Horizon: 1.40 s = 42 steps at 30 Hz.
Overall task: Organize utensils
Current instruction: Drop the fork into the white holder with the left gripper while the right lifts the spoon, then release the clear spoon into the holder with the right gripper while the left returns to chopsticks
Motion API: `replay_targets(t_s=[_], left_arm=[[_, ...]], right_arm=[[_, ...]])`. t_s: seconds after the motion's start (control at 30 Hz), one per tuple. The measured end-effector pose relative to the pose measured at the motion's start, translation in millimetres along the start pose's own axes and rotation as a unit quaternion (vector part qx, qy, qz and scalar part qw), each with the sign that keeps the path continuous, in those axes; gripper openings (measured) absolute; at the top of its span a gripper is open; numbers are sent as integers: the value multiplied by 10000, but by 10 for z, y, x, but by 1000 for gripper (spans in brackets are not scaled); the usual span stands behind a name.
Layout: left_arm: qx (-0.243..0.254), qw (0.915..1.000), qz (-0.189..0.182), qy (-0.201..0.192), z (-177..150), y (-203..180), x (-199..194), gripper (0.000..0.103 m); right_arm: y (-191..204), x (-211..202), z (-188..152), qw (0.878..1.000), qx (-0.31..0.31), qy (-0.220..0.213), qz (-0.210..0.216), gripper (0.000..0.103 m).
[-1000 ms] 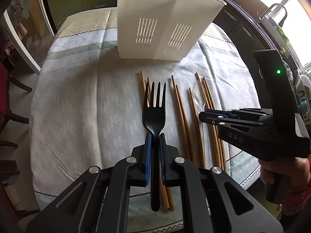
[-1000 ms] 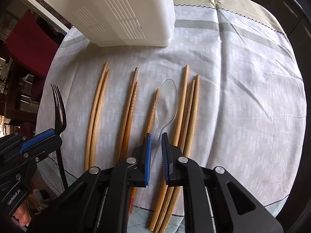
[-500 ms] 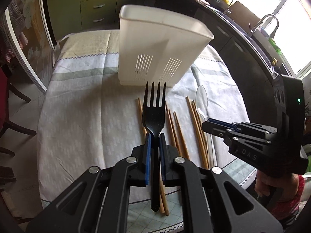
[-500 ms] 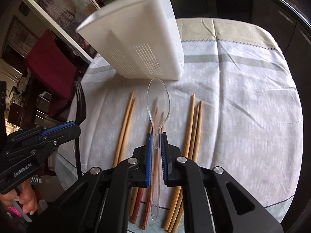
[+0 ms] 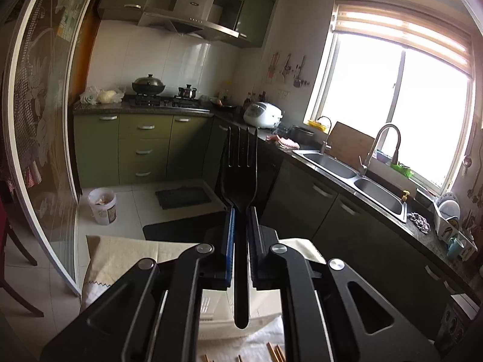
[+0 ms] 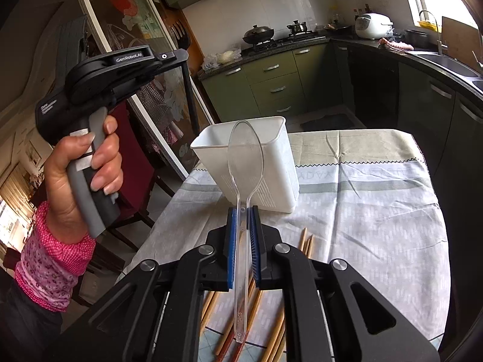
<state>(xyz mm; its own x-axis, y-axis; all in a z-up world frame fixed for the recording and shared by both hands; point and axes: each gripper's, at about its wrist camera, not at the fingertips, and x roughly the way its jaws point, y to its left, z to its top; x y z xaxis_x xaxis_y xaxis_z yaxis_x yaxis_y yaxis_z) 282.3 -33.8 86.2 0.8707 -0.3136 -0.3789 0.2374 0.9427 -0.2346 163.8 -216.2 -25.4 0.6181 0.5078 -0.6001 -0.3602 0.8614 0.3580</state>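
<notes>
Tongs first: my left gripper (image 5: 240,235) is clamped on the handle of a black plastic fork (image 5: 240,178), tines up and raised high so its camera looks out over the kitchen; my right gripper (image 6: 243,235) is pinched on the thin stem of a clear plastic spoon (image 6: 245,163), bowl pointing up and away from me. Just beyond the spoon's bowl stands the white slotted plastic utensil holder (image 6: 271,178) on the pale grey patterned tablecloth (image 6: 377,211), its open top facing up. Several brown wooden chopsticks (image 6: 306,242) lie flat on the cloth beneath my right gripper, not yet picked up. The step in hand, as I judge it, is dropping fork and spoon into the holder. To do it well I should tip each wrist so the handle end hangs straight down, bring it over the open mouth and not the rim, lower until the tip is inside, then ease the blue pads apart. One at a time seems wiser, since both tools crowding the same opening could knock the light holder over
</notes>
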Motion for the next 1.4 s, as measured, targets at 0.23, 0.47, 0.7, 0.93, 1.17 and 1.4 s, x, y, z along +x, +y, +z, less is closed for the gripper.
replay_targets(t_s=[0.23, 0.47, 0.7, 0.93, 1.17, 1.4], left_arm=[[98, 9993, 327, -168, -210, 111, 368, 8], [399, 9971, 634, 140, -625, 210, 454, 8], [507, 9961, 671, 276, -819, 309, 435, 11], [426, 9969, 660, 3, -776, 383, 89, 12], [534, 9964, 631, 209, -858, 400, -191, 16], [611, 9948, 581, 567, -1025, 342, -251, 16]], right_arm=[[-76, -190, 57, 9993, -87, -334, -146, 10], [19, -175, 372, 9968, -218, -759, -118, 10], [141, -18, 914, 9855, -215, -1611, -477, 10], [195, 349, 1394, 9669, -302, -2366, -909, 10], [-29, 906, 1346, 9761, -178, -1924, -991, 10], [-107, 1037, 1013, 9806, -322, -1657, -995, 10]])
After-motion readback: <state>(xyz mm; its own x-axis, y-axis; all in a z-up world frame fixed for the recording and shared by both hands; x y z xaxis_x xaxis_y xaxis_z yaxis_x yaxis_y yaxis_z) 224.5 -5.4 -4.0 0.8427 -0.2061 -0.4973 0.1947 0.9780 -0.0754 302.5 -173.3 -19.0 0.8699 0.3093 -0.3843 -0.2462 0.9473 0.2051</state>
